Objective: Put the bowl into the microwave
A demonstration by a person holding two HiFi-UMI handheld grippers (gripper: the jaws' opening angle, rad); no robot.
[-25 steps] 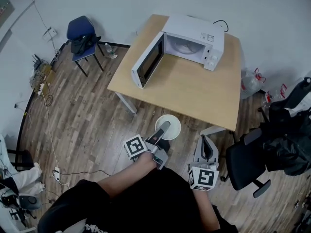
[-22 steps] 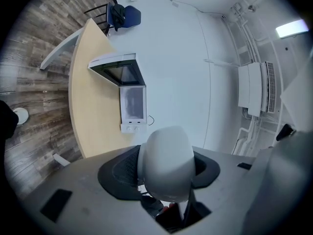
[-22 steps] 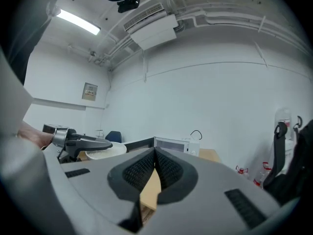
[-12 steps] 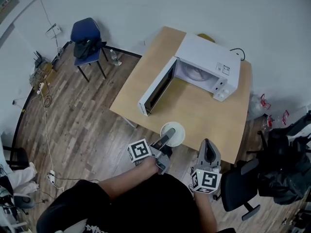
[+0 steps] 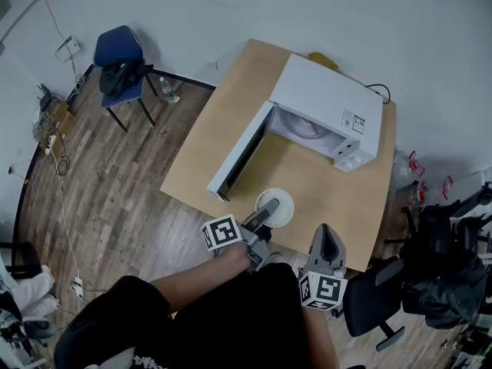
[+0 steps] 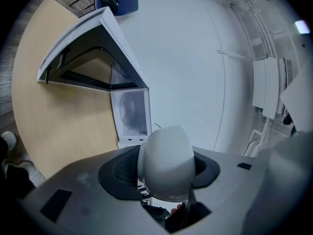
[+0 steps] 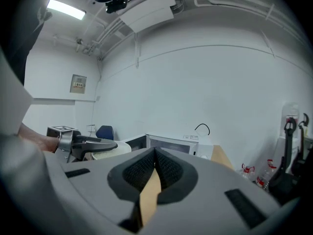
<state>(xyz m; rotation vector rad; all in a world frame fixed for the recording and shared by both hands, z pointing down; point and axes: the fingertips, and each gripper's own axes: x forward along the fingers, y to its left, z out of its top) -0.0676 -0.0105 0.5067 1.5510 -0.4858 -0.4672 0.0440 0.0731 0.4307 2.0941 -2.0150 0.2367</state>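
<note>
Left gripper (image 5: 264, 211) is clamped on the rim of the white bowl (image 5: 283, 209), one jaw inside and one outside, holding it out in front. The microwave (image 5: 327, 112) stands ahead with its door open. I judge the bowl light, stiff, glazed and breakable, so a rim pinch may slip if tilted. Right gripper (image 5: 327, 246), alongside, has its jaws together on nothing

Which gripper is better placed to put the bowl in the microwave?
Left. The left gripper is clamped on the bowl, in front of the microwave, whose door stands open. The right gripper is shut, empty, and off to the side.
</note>
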